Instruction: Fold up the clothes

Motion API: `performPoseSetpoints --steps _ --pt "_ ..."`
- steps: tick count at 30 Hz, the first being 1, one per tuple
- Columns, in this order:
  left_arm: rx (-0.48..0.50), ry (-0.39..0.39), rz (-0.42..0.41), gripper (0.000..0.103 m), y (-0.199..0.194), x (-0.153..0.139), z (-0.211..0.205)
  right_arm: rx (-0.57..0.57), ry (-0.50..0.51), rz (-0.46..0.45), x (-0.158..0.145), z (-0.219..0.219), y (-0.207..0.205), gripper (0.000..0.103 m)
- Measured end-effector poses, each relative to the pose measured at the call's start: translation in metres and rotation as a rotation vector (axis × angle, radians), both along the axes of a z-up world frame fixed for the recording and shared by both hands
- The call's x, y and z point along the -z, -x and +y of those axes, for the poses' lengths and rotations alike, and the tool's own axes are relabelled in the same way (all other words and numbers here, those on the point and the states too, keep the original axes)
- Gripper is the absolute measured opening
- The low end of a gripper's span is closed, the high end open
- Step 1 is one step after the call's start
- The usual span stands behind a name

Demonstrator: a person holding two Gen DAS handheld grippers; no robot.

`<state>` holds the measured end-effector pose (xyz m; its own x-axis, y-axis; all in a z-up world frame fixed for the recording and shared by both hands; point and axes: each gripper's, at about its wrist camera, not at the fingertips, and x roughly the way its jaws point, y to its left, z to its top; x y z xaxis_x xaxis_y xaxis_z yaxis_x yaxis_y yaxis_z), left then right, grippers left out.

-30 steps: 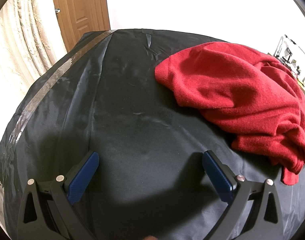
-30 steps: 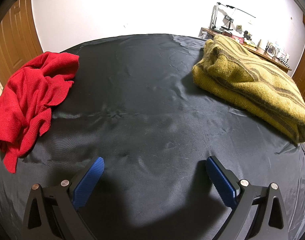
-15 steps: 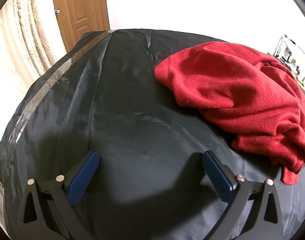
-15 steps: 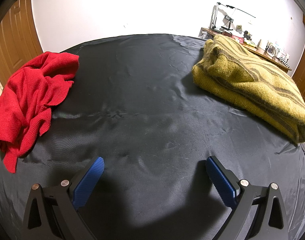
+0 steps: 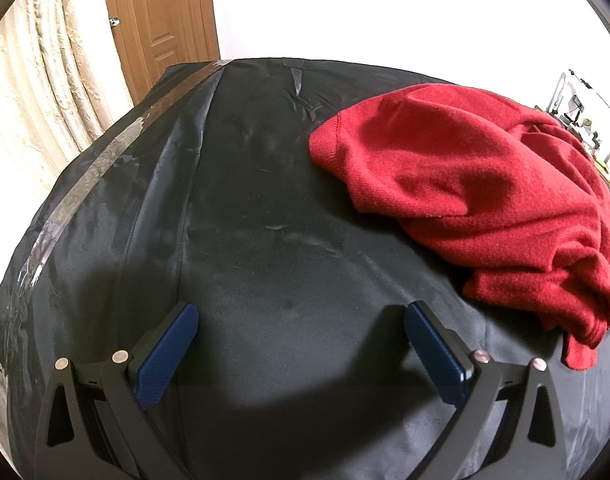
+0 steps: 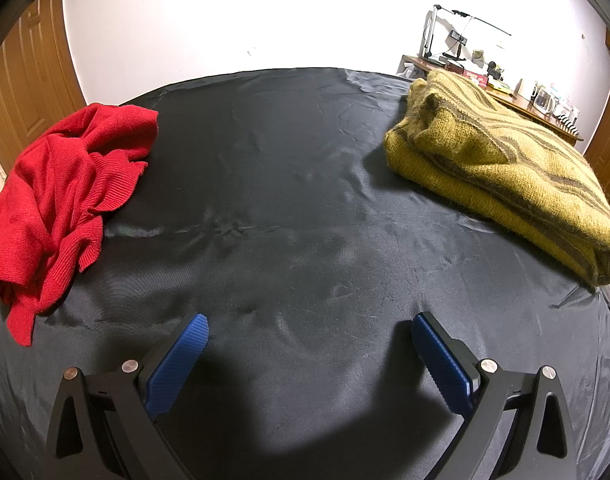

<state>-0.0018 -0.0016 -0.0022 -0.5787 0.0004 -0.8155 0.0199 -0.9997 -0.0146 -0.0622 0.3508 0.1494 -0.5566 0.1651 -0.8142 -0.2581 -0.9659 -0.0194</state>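
Crumpled red knit sweater point(image 5: 477, 196) lies in a loose heap on the black satin cloth point(image 5: 265, 240) covering the table, at its left side as the right wrist view shows it point(image 6: 65, 196), one ribbed cuff trailing toward the near edge. Folded mustard-yellow striped knit sweater point(image 6: 501, 168) sits squared up on the far right of the same cloth, well apart from the red one. Left gripper point(image 5: 301, 312), blue-padded black jaws spread wide, nothing between them, hovers over bare cloth just left of the red heap. Right gripper point(image 6: 309, 326), jaws likewise wide and empty, over the bare middle between the two garments. Brown wooden door point(image 5: 161, 20) and cream curtain point(image 5: 33, 92) behind; cluttered wooden sideboard point(image 6: 505, 88) at far right.
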Motion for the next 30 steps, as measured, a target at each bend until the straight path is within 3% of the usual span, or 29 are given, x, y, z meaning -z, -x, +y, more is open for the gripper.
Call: performPoseSetpoints --steps 30 --pt "-0.013 0.002 -0.003 0.103 -0.0015 -0.0017 0.0026 0.000 0.000 0.000 -0.0001 -0.0010 0.0006 0.103"
